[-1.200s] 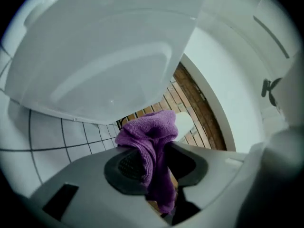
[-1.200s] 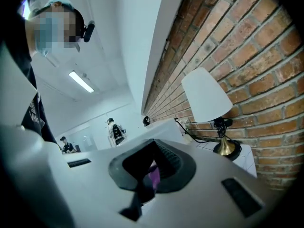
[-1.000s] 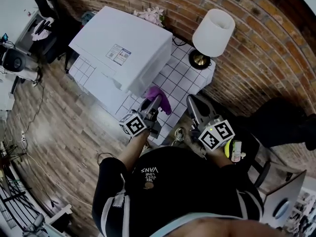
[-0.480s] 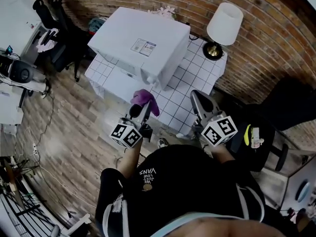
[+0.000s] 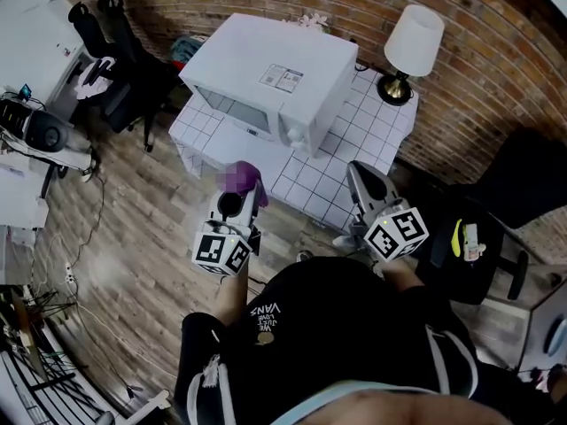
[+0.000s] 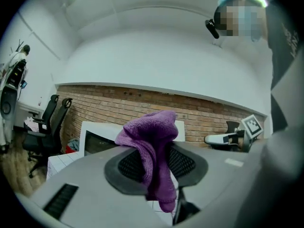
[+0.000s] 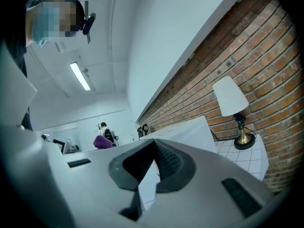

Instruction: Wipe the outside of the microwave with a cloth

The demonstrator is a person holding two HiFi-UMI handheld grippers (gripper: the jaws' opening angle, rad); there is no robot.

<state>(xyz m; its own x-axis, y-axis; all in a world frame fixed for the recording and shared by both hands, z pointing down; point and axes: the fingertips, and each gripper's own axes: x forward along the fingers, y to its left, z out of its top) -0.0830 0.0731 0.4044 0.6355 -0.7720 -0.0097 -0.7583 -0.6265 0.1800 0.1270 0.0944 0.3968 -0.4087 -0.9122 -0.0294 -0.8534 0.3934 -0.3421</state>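
A white microwave [image 5: 275,73] stands on a white tiled table [image 5: 354,144] against the brick wall; its dark door window faces the floor side. My left gripper [image 5: 241,189] hangs off the table's front edge, short of the microwave, shut on a purple cloth [image 5: 240,176]. In the left gripper view the cloth [image 6: 153,141] drapes over the jaws, with the microwave [image 6: 95,139] behind it. My right gripper [image 5: 361,177] is held off the table's near corner, shut with nothing in it. Its jaws [image 7: 155,144] meet at the tips, and the microwave [image 7: 185,132] lies beyond them.
A white-shaded lamp [image 5: 414,41] stands at the table's back right corner. Black office chairs [image 5: 106,34] stand at the left, another black chair [image 5: 518,197] at the right. Wood floor [image 5: 97,264] lies in front of the table.
The view has drawn back from the table. My left gripper, still holding the cloth, has come away from the microwave's side toward the floor side. The right gripper kept its place.
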